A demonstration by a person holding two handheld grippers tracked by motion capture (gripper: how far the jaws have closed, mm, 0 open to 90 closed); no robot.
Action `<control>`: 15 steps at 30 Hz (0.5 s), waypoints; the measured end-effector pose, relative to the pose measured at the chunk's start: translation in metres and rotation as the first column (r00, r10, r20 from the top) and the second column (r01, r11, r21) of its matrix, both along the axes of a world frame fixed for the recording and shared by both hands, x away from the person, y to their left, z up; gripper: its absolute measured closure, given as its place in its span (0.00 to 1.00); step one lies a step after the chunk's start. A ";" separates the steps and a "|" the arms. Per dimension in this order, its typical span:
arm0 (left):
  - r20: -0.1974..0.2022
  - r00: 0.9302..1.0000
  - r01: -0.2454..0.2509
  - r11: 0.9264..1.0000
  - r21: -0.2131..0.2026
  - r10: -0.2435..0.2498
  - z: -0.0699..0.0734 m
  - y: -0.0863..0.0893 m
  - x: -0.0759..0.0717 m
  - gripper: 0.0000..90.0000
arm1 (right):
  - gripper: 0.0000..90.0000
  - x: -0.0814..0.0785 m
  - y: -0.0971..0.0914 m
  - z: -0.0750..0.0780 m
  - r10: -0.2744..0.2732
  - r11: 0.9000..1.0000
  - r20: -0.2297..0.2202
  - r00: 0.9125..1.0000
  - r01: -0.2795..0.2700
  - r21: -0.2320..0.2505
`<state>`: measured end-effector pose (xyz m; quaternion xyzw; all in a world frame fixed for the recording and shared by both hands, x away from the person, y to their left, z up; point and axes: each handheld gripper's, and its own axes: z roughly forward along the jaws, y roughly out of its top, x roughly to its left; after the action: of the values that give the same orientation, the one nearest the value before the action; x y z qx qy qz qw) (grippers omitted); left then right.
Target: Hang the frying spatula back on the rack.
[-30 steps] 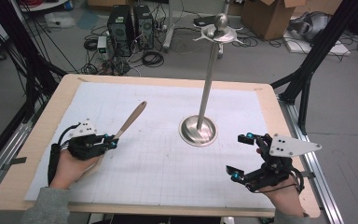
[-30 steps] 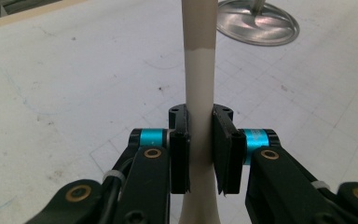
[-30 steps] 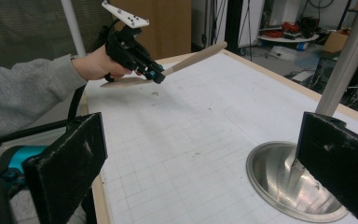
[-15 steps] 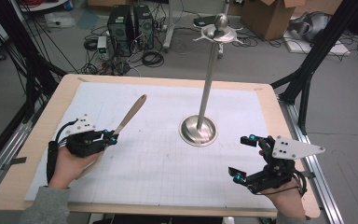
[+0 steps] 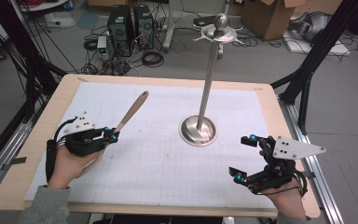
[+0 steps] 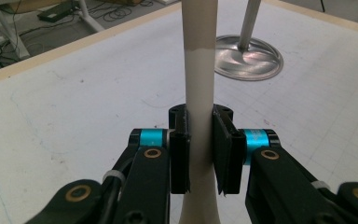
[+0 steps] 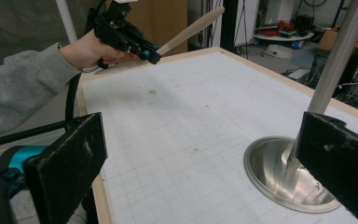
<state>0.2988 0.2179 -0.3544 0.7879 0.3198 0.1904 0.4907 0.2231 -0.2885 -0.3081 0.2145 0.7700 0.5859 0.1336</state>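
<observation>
The left hand-held gripper (image 5: 113, 137) is clamping a smooth wooden spatula (image 5: 131, 112); the right hand-held gripper (image 5: 243, 157) is gaping wide, empty, beside the steel stand (image 5: 206, 98).

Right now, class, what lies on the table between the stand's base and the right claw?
Nothing: in the high view the white gridded mat is bare between the stand's base and the open right claw.

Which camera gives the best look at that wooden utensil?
The high view: the wooden utensil shows nearly whole, rising from the left claw. The left gripper view shows its clamped handle close up; the right gripper view shows it far off.
</observation>
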 end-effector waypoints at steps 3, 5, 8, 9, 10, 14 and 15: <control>0.007 1.000 -0.002 1.000 -0.012 0.002 0.006 -0.001 -0.001 0.86 | 0.01 0.000 -0.001 0.001 0.003 1.000 0.008 1.000 -0.003 0.003; 0.014 1.000 0.001 1.000 -0.026 0.000 0.011 -0.003 -0.002 0.86 | 0.01 0.000 -0.001 0.001 0.003 1.000 0.004 1.000 -0.003 0.009; 0.025 1.000 0.015 0.999 -0.043 -0.014 0.017 -0.008 -0.002 0.86 | 0.01 0.000 -0.002 0.001 0.004 1.000 0.002 1.000 -0.004 0.012; 0.026 0.999 0.019 0.999 -0.042 -0.018 0.019 -0.010 -0.002 0.86 | 0.01 0.000 -0.003 0.001 0.001 1.000 0.003 1.000 -0.001 0.013; 0.027 0.999 0.019 0.999 -0.043 -0.017 0.021 -0.012 -0.002 0.86 | 0.01 0.000 -0.003 0.001 0.003 1.000 0.004 1.000 -0.003 0.014; 0.028 0.999 0.024 0.999 -0.048 -0.023 0.028 -0.019 -0.001 0.86 | 0.01 0.000 -0.003 0.002 0.003 1.000 0.011 1.000 -0.003 0.017; 0.032 0.999 0.023 0.999 -0.050 -0.021 0.029 -0.020 -0.001 0.86 | 0.01 0.000 -0.004 0.002 0.004 1.000 0.009 1.000 -0.004 0.018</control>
<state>0.2979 0.1975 -0.3249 0.7756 0.3080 0.1894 0.5174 0.2232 -0.2920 -0.3058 0.2115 0.7646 0.5939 0.1338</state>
